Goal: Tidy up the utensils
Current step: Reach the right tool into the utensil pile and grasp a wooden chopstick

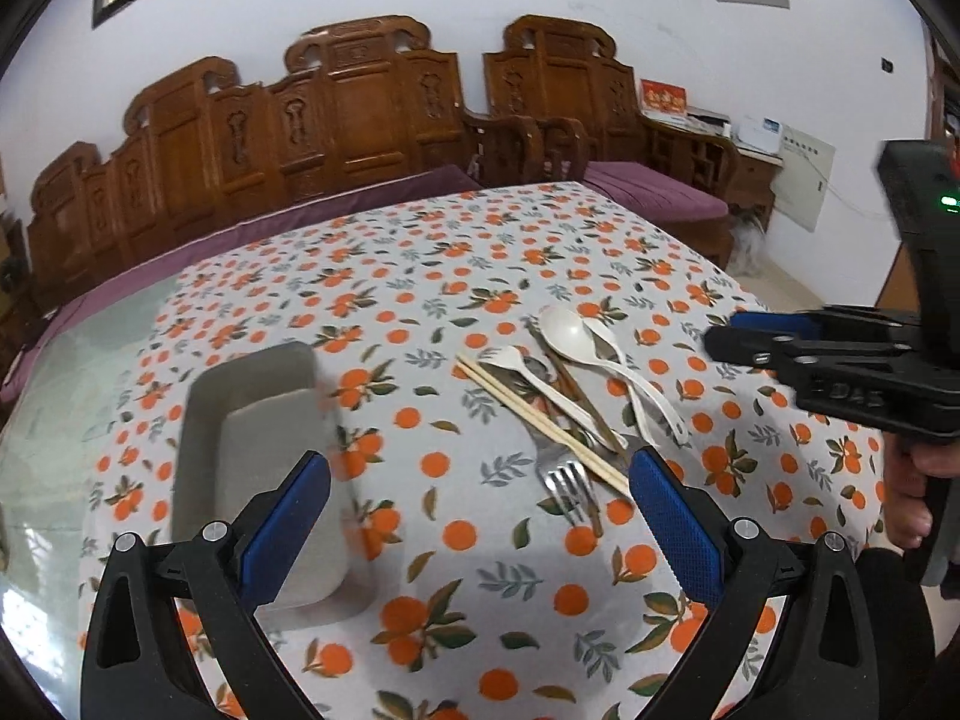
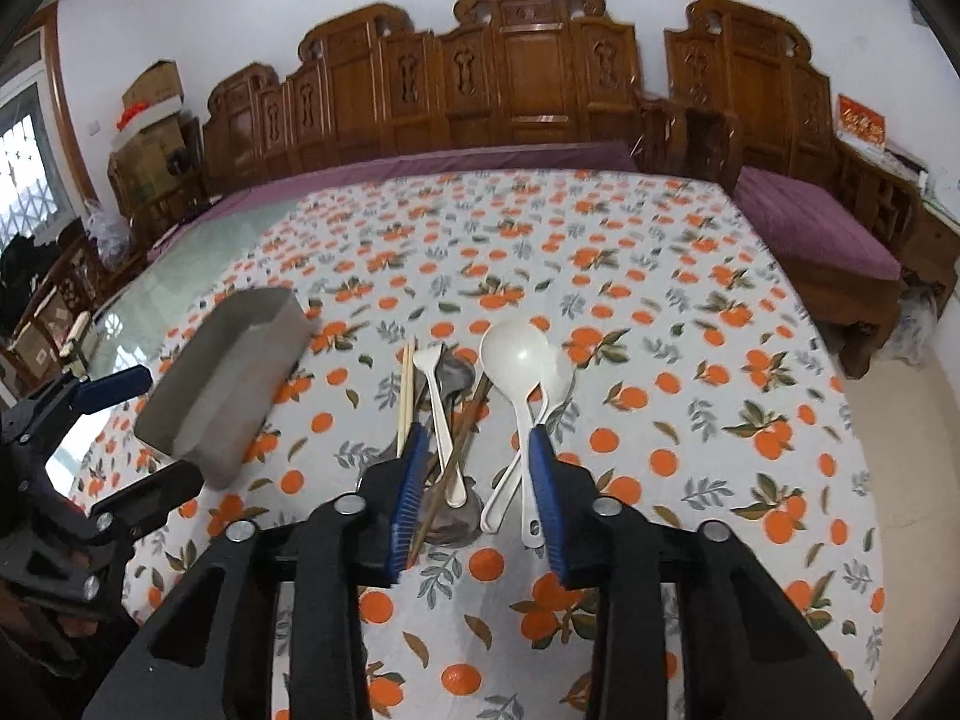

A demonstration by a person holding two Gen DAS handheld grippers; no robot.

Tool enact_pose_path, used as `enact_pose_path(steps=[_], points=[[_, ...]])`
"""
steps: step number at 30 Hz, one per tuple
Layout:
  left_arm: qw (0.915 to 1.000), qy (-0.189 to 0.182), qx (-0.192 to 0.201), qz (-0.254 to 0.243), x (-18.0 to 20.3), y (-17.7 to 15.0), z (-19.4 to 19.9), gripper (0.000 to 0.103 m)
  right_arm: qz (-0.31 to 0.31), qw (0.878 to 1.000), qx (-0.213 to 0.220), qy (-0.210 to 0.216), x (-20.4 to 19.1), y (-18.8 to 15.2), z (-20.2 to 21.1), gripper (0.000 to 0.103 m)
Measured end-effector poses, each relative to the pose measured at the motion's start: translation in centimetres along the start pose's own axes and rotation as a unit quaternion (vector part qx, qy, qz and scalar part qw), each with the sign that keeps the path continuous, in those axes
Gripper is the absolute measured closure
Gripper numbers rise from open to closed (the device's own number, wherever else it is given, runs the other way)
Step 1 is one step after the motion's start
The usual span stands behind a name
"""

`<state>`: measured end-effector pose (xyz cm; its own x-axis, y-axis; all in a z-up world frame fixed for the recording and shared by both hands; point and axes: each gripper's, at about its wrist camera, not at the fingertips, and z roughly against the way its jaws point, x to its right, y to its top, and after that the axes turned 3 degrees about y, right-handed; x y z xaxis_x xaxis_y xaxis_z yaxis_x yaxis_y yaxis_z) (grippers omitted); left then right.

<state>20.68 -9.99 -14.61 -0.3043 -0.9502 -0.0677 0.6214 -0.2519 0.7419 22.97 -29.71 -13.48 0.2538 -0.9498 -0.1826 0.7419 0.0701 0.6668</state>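
a table covered with a white cloth printed with oranges [image 1: 432, 312] is observed, with a strip of bare glass top exposed along its left side. a grey rectangular tray [image 1: 252, 420] is placed on the cloth to the left of a loose pile of utensils. within the pile, a pair of pale wooden chopsticks [image 1: 540, 426] is laid on the left. a small white spoon [image 1: 528, 375] is found just beside the chopsticks, and a large white spoon [image 1: 567, 330] is set to the right over a second white spoon. a metal fork [image 1: 564, 480] is noted at the near end of the pile, its tines pointed toward the camera. darker metal and brown handles are seen beneath the white pieces; their kind cannot be told.

the left gripper [image 1: 480, 504] is held above the cloth between tray and pile, its jaws spread wide and nothing gripped. its right pad is seen just beside the fork and the near chopstick ends.

the right gripper [image 2: 480, 468] is positioned over the near end of the pile, jaws partly parted. handles of the spoons and chopsticks are seen between the blue pads [image 2: 414, 480], but contact with them cannot be confirmed. nothing is lifted.

a carved wooden bench with purple cushions [image 2: 540, 156] is recorded behind the table.
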Motion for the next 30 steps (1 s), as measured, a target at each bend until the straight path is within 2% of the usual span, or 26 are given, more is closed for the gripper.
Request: enact_pose_path(steps=[3,12,14,16,22,24,26,30], points=[[0.9998,-0.013,-0.010,0.011,0.0,-0.5,-0.9,0.006,0.000,1.000,-0.020,0.010,0.4,-0.1,-2.3,0.075],[0.9994,-0.015,-0.029,0.007,-0.9,-1.9,-2.1,0.006,-0.010,0.998,-0.061,0.032,-0.4,0.0,-8.4,0.076],[0.9993,-0.015,-0.033,0.006,-1.0,-2.2,-2.3,0.006,-0.010,0.997,-0.071,0.033,-0.5,-0.2,-9.5,0.083],[0.9991,-0.018,-0.038,0.008,-1.1,-2.5,-2.5,0.006,-0.016,0.996,-0.076,0.040,-0.5,-0.3,-10.0,0.085],[0.9989,-0.013,-0.045,0.001,-0.5,-3.0,-3.2,0.006,-0.015,0.996,-0.086,0.021,0.3,-0.8,-11.0,0.085],[0.9989,-0.012,-0.046,-0.002,-0.3,-3.1,-3.3,0.006,-0.019,0.996,-0.085,0.028,0.8,-1.3,-11.0,0.086],[0.9989,-0.005,-0.045,-0.010,-0.1,-3.3,-3.4,0.006,-0.023,0.995,-0.088,0.033,1.1,-1.3,-11.0,0.094],[0.9988,0.000,-0.049,-0.010,0.0,-3.6,-3.4,0.006,-0.029,0.995,-0.088,0.039,1.7,-1.3,-10.7,0.097]])
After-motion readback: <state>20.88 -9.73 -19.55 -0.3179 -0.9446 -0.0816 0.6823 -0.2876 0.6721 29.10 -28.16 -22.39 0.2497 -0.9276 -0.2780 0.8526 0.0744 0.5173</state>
